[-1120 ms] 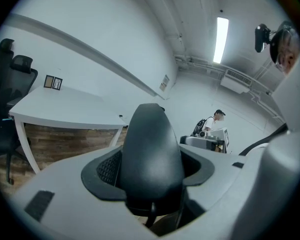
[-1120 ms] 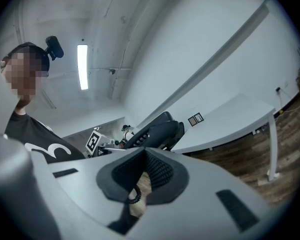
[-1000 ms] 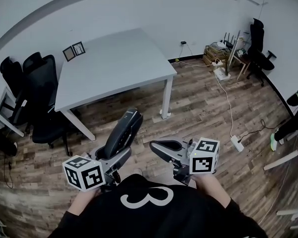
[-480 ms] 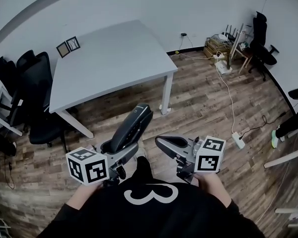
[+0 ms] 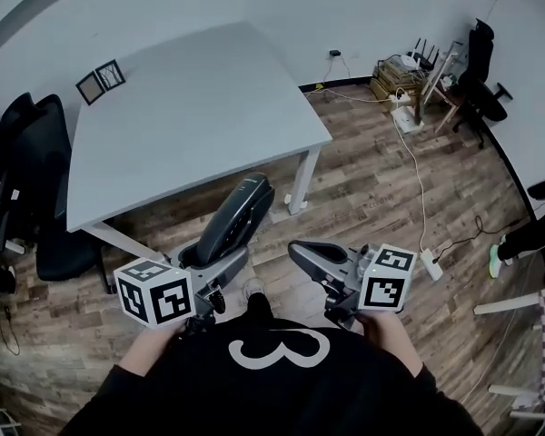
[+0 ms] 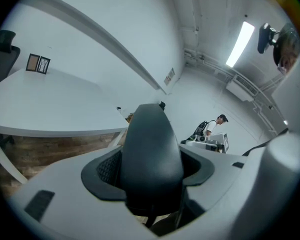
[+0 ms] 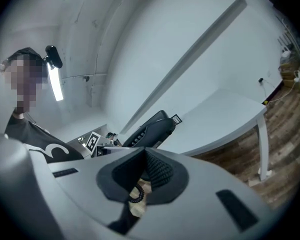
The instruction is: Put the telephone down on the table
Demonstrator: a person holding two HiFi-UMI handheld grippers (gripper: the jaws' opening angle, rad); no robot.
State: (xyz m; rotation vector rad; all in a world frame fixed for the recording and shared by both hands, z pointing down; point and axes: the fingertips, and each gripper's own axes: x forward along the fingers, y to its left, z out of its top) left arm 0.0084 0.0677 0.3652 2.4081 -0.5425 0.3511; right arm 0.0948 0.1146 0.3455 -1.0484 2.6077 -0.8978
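White table (image 5: 191, 107) lies just beyond telephone (image 5: 237, 216) clamped in the left gripper (image 5: 207, 255)

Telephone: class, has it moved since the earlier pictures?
Yes. The telephone has come closer to the table; its tip now nearly reaches the near edge.

Big white "3" on the person's black shirt (image 5: 271, 351), partly seen in the right gripper view too. No other text can be read.
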